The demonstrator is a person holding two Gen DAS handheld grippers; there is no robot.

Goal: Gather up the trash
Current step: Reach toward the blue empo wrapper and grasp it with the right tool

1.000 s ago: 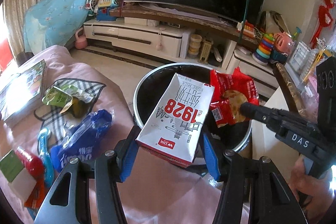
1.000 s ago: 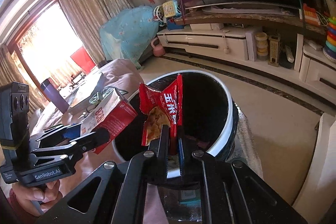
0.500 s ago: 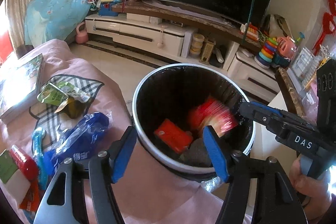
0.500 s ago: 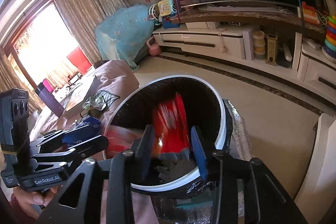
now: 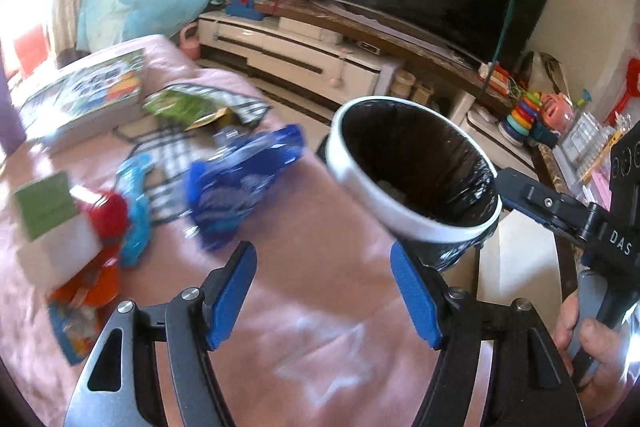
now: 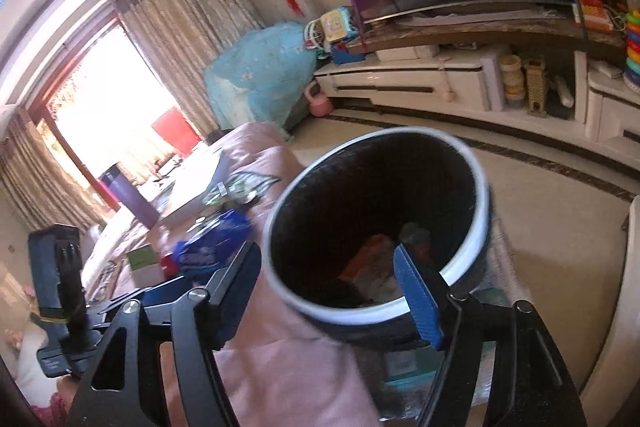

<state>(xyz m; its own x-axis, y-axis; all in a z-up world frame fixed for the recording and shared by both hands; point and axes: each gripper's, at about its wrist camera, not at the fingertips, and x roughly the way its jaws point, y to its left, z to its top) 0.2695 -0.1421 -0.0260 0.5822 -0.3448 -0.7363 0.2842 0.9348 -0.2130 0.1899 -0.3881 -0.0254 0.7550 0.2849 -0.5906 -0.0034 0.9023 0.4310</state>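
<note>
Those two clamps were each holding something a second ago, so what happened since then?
Both let go over the trash bin: the milk carton left the left gripper, the red snack bag the right gripper, and both now stand open and empty. The left one has swung toward the blue wrapper. The litter on the pink cover stayed put.

We see strong daylight pouring through the window (image 6: 116, 115), blown out to white, with glare on the pink cover (image 5: 328, 359). Motion blur smears the blue wrapper (image 5: 240, 183) and the items near it in the left wrist view, and softens the bin (image 6: 476, 227) rim in the right. Fisheye bending curves the edges, with dark vignetted corners
</note>
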